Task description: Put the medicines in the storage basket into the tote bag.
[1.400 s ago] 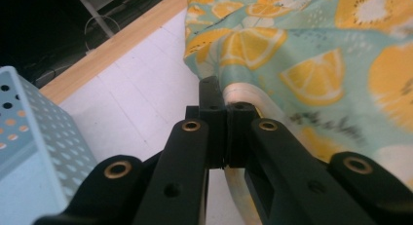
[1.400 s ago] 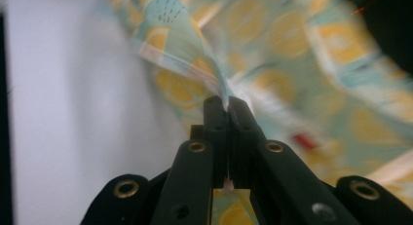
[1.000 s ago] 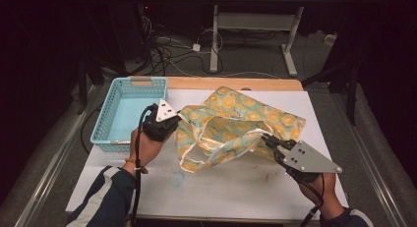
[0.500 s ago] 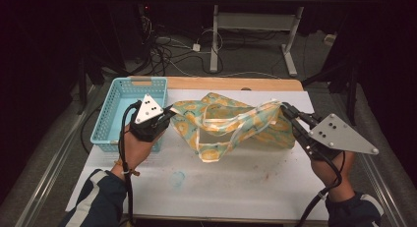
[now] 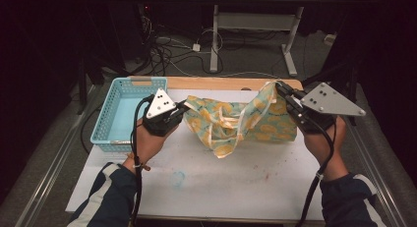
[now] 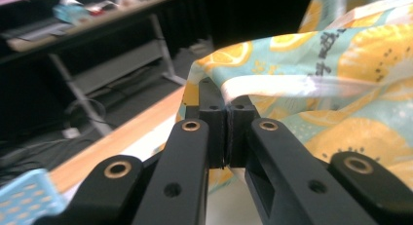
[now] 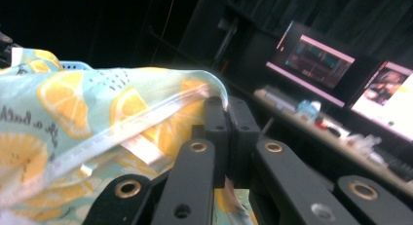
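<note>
A white table [image 5: 275,187] is set in a dark room, with a basket [image 5: 118,114] at its left. Right of the basket, the cloth [image 5: 236,121] is held stretched above the table, its edges pinched in the closed left gripper [image 5: 183,109] and right gripper [image 5: 281,89]. Folding and stowing likely remain.

We see dark room, grey floor [image 5: 246,65] strewn with cables [image 5: 167,50]. White-legged desk [image 5: 255,20] stands beyond table [image 5: 221,187]. Two lit monitors [image 7: 316,59] glow above cluttered shelf [image 7: 341,132].
</note>
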The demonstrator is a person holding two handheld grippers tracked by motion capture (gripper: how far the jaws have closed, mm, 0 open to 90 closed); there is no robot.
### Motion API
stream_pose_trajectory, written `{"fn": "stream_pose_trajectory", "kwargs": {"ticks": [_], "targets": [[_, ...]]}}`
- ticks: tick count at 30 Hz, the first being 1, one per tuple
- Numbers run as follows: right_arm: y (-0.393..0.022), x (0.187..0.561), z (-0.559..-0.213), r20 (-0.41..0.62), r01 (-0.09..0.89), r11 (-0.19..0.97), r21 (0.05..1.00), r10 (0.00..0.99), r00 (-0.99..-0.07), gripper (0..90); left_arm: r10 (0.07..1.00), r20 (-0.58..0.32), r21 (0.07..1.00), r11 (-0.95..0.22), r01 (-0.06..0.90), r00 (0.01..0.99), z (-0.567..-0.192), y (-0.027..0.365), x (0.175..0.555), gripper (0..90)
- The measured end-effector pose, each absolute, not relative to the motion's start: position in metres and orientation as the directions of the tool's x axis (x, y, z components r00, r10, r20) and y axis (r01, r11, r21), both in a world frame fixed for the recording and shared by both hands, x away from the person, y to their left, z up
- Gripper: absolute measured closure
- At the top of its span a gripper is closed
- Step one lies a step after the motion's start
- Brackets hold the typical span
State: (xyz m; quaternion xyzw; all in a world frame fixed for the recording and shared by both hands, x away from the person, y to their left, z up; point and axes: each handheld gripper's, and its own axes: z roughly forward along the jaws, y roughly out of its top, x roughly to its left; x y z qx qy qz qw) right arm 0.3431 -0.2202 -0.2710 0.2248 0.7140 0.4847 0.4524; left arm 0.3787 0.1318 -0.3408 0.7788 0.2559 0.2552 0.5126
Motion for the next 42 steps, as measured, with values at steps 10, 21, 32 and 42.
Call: {"fn": "stream_pose_trajectory", "kwargs": {"ticks": [10,21,32,42], "targets": [[-0.226,0.41,-0.31,-0.348,0.087,0.433,0.897,0.814,-0.464,89.6,0.621,0.135,0.86,-0.46,0.22,0.772,-0.387,0.078,0.423,84.6],[-0.25,0.452,-0.359,-0.271,0.291,0.404,0.867,0.873,-0.406,89.6,0.66,0.146,0.807,-0.511,0.297,0.737,-0.433,0.064,0.447,77.0],[-0.257,0.456,-0.405,-0.219,0.406,0.403,0.82,0.877,-0.428,89.4,0.659,0.044,0.72,-0.542,0.433,0.751,-0.464,0.074,0.453,43.7],[-0.262,0.451,-0.448,-0.18,0.487,0.43,0.76,0.859,-0.479,89.1,0.581,-0.062,0.659,-0.587,0.47,0.812,-0.482,0.081,0.45,57.5]]}}
